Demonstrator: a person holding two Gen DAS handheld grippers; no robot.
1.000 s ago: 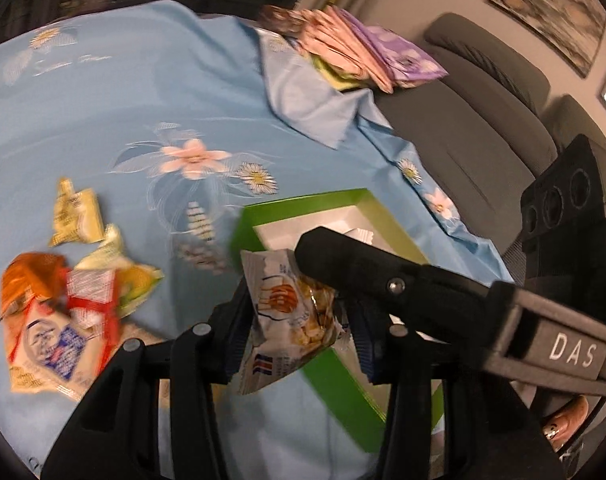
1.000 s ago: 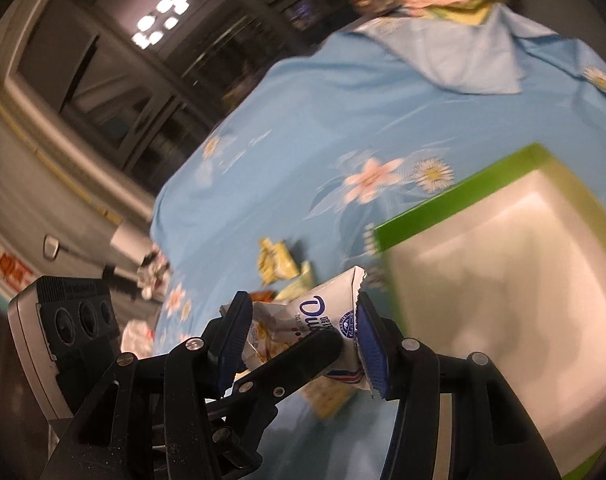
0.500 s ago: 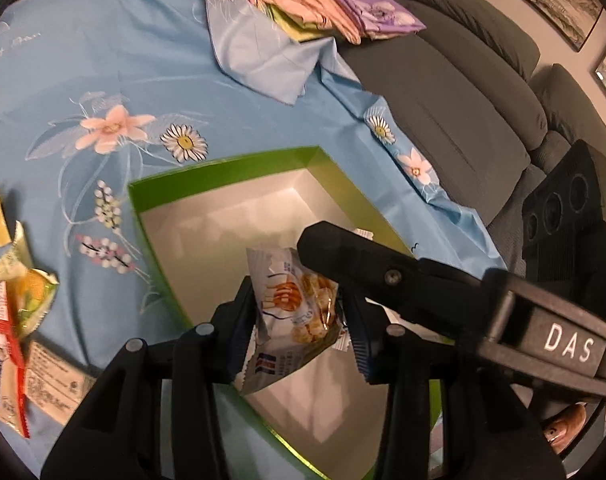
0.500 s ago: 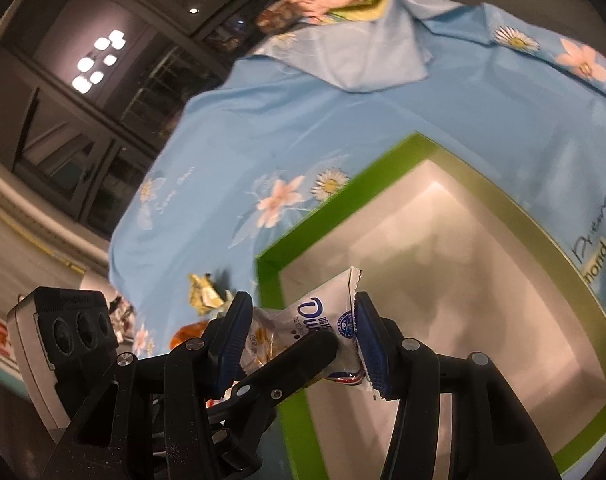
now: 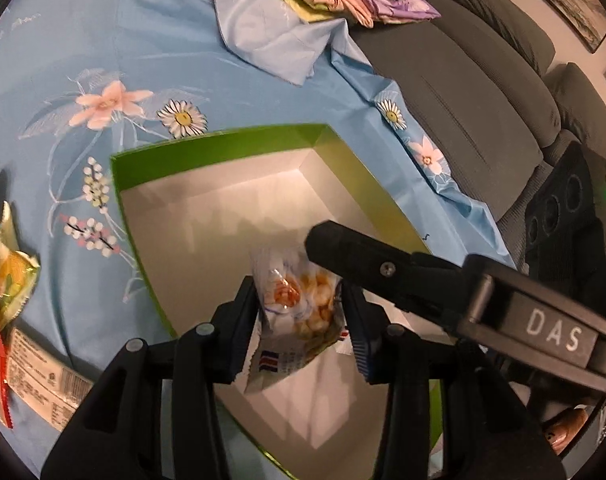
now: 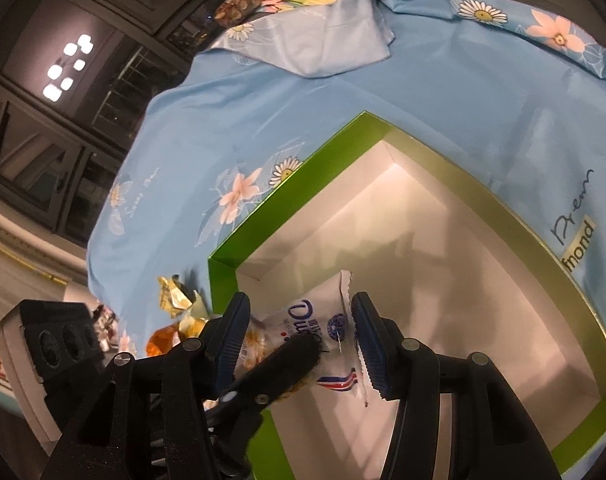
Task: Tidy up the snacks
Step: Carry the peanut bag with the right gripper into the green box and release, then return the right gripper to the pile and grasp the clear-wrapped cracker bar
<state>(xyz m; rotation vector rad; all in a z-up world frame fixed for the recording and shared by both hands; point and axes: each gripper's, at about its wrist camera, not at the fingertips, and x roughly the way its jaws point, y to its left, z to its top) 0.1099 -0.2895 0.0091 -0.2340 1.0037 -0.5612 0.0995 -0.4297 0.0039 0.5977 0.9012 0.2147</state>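
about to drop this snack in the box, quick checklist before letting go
1. Snack packet over the green box: ok.
2. Box floor under it bare: ok.
3. Left tongs gripping packet: ok.
4. Right tongs opening, packet between them: ok.
5. Left finger crossing between the right tongs: not ok.
6. Height of the packet above the box floor: cannot tell.

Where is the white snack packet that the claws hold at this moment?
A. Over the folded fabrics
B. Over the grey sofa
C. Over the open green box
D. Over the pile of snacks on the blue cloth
C. In both wrist views the snack packet hangs between the claws above the pale inside of the green box, while the other snacks lie to the side on the blue cloth.
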